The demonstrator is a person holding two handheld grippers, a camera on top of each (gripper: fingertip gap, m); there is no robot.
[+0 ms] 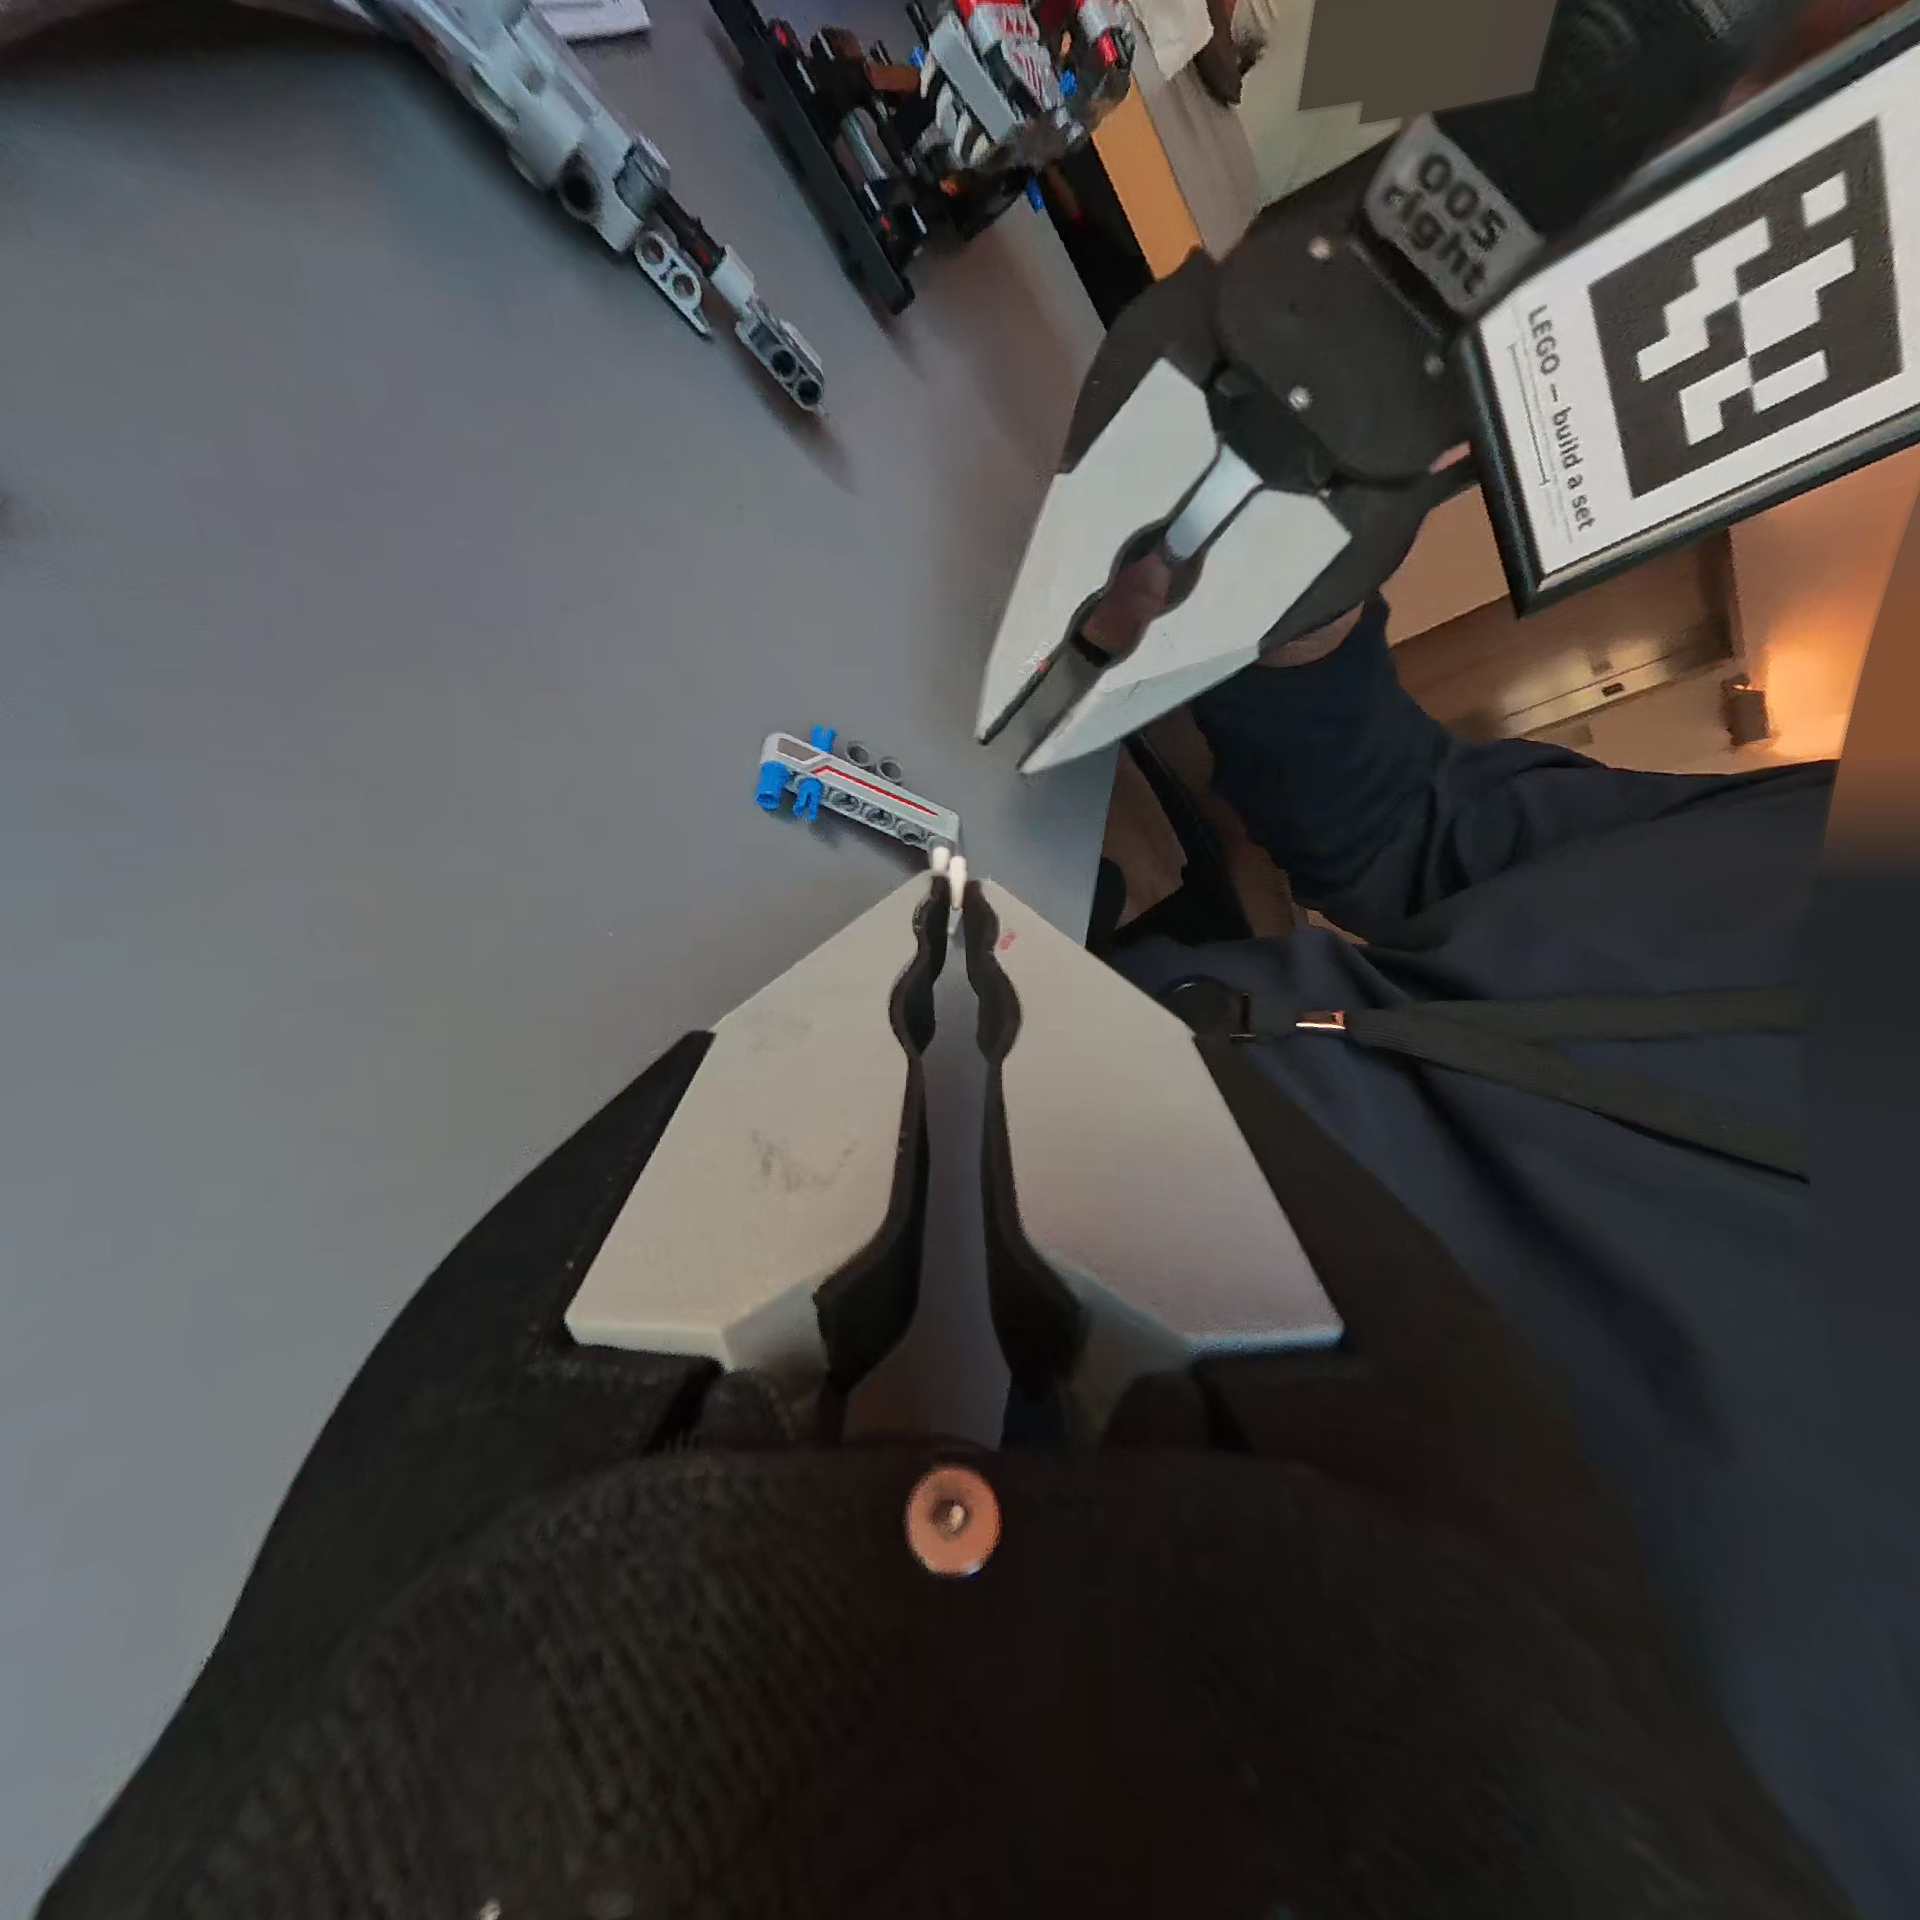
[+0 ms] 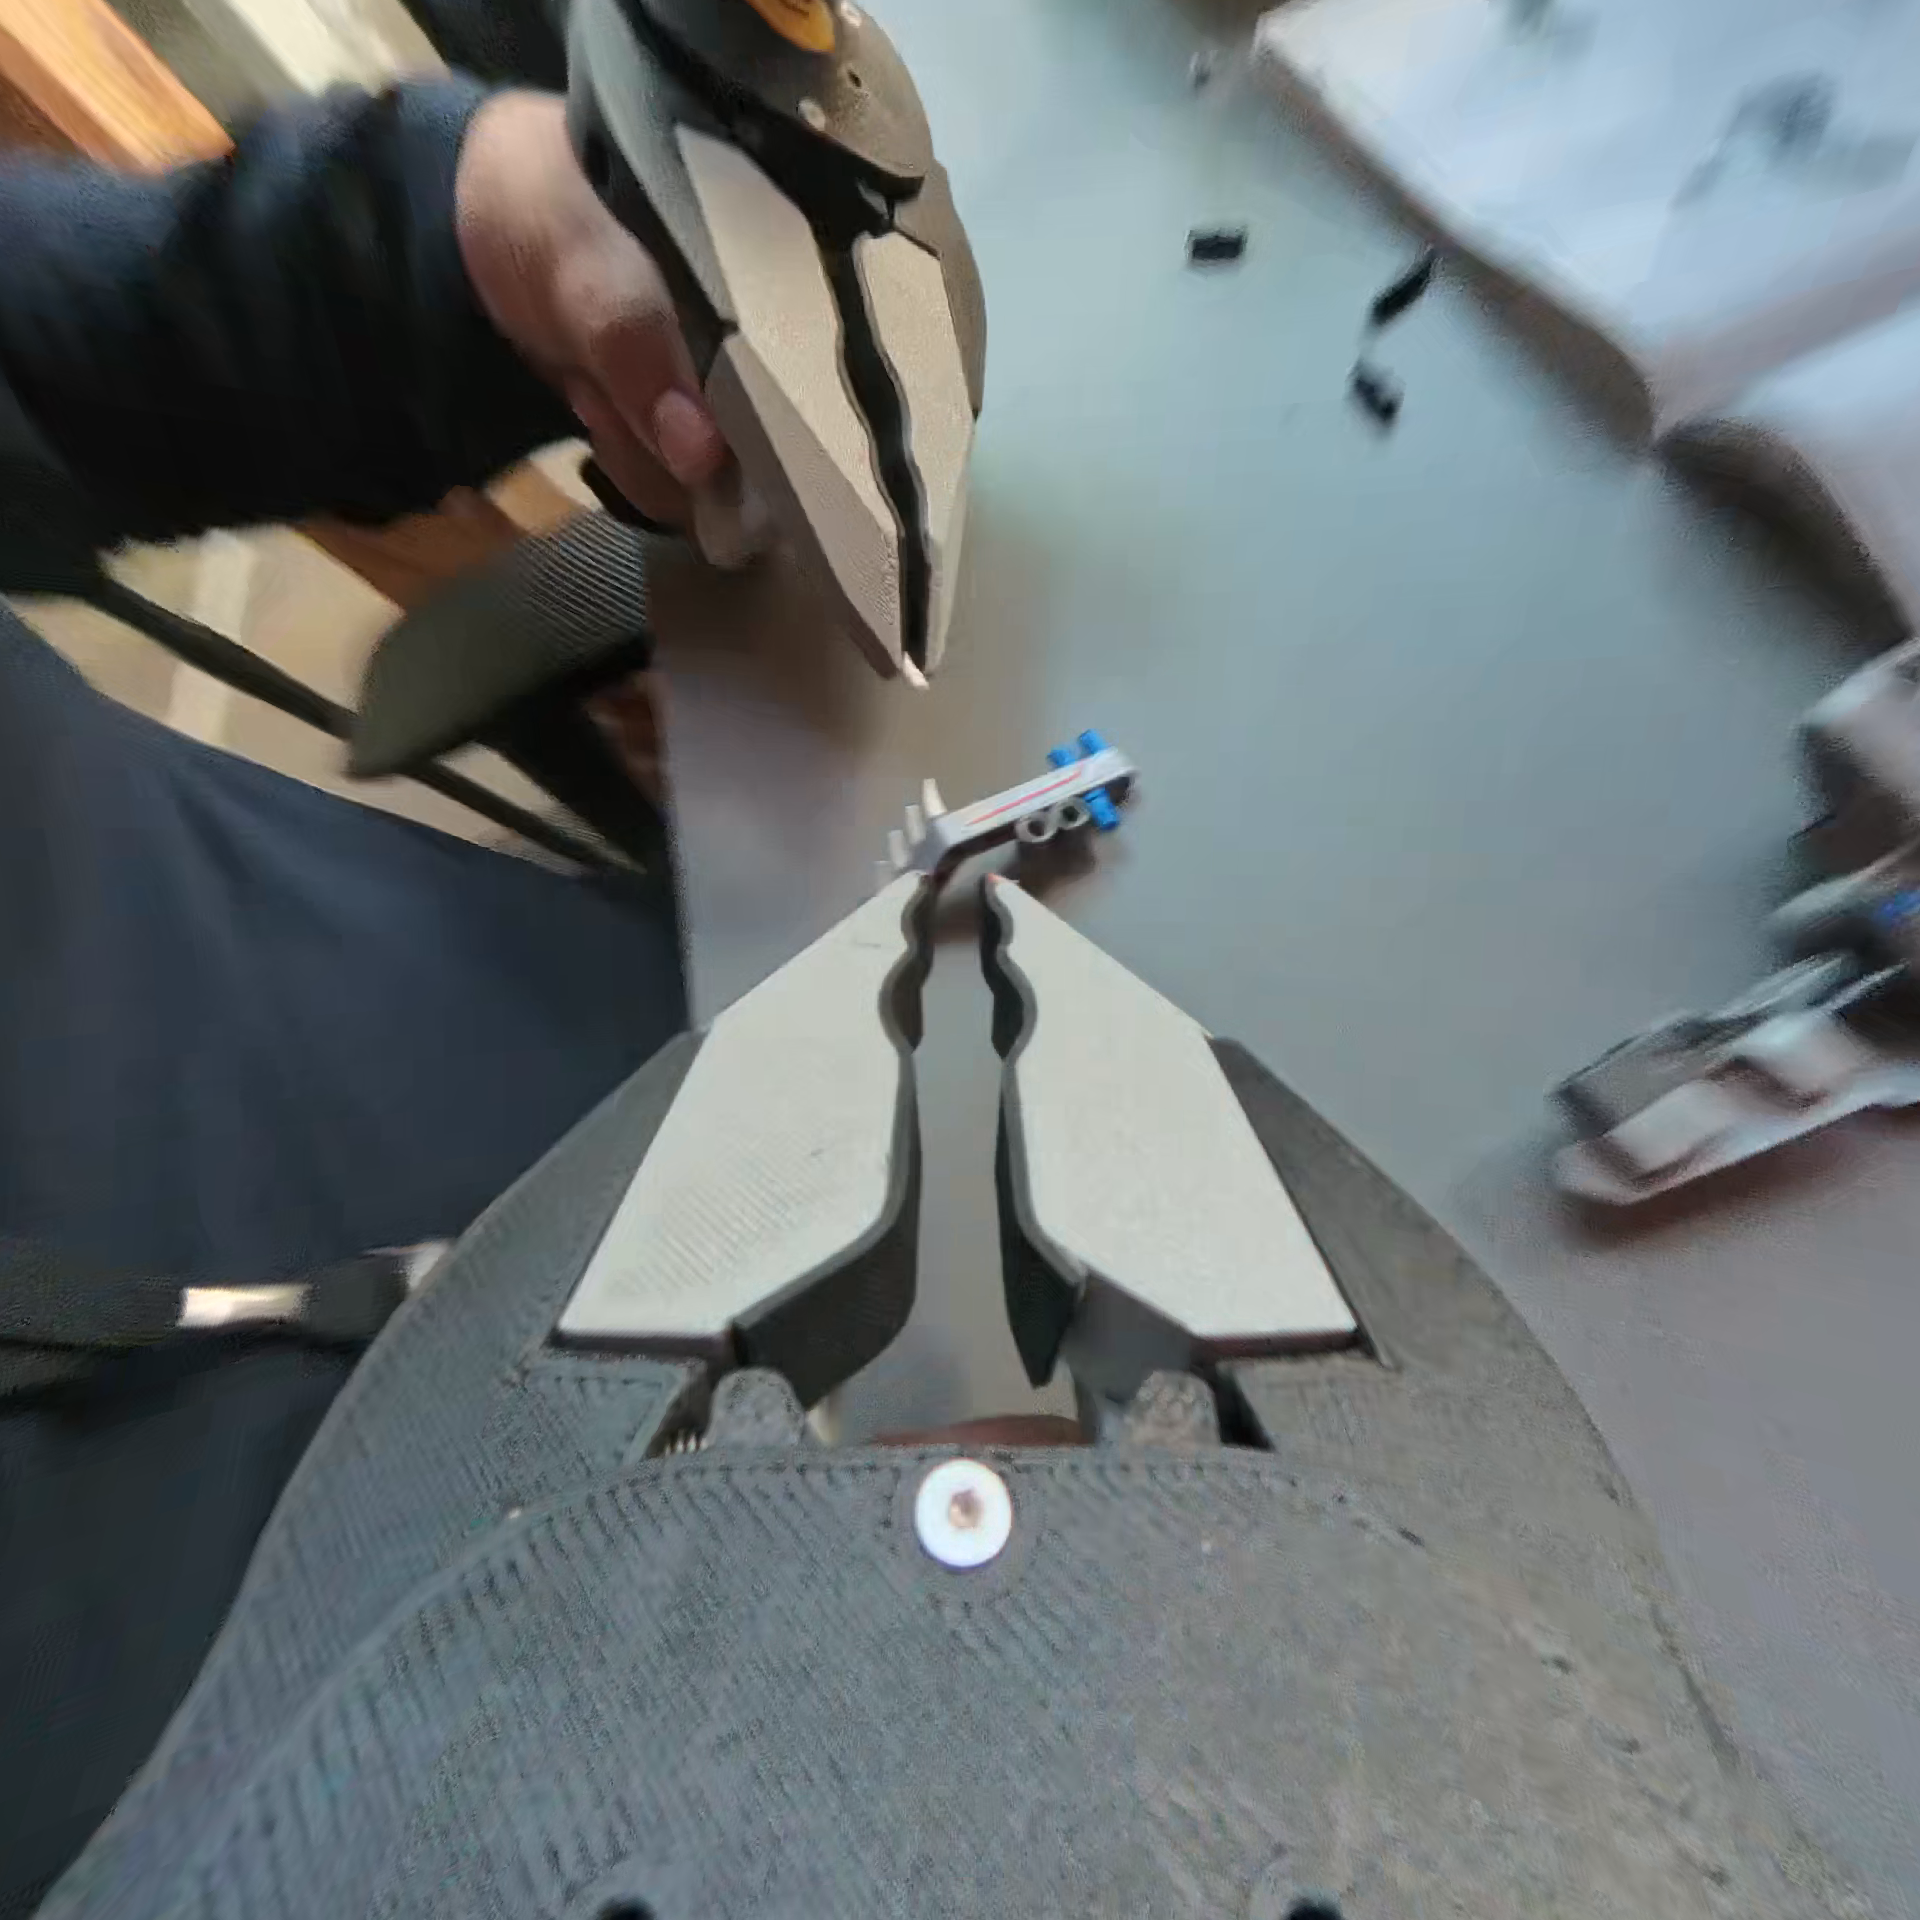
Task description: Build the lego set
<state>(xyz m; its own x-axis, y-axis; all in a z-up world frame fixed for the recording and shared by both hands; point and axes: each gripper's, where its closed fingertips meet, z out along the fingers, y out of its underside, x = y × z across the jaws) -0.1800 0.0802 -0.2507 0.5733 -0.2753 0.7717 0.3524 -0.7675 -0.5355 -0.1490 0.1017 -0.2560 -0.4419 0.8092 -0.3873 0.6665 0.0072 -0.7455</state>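
A grey bent Lego beam [image 1: 857, 792] with a red stripe and blue pins lies on the dark table near its edge; it also shows in the right wrist view [image 2: 1023, 808]. My left gripper [image 1: 948, 883] is shut on a small white piece [image 1: 947, 864], held just short of the beam's bent end. In the right wrist view the left gripper [image 2: 914, 665] hangs above the beam with the white piece [image 2: 916, 675] at its tips. My right gripper [image 2: 956, 891] is narrowly open and empty, tips right by the beam's bent end. It appears in the left wrist view [image 1: 1006, 753] above the table edge.
A part-built grey model [image 1: 582, 156] and a black frame assembly [image 1: 883, 166] lie at the table's far side. A framed marker sign [image 1: 1714, 312] stands on the right. Loose black pieces [image 2: 1382, 343] and blurred model parts [image 2: 1714, 1101] lie to the right. A person's lap borders the table edge [image 1: 1101, 831]. The gap from one gripper's tips to the other's is roughly 5 cm.
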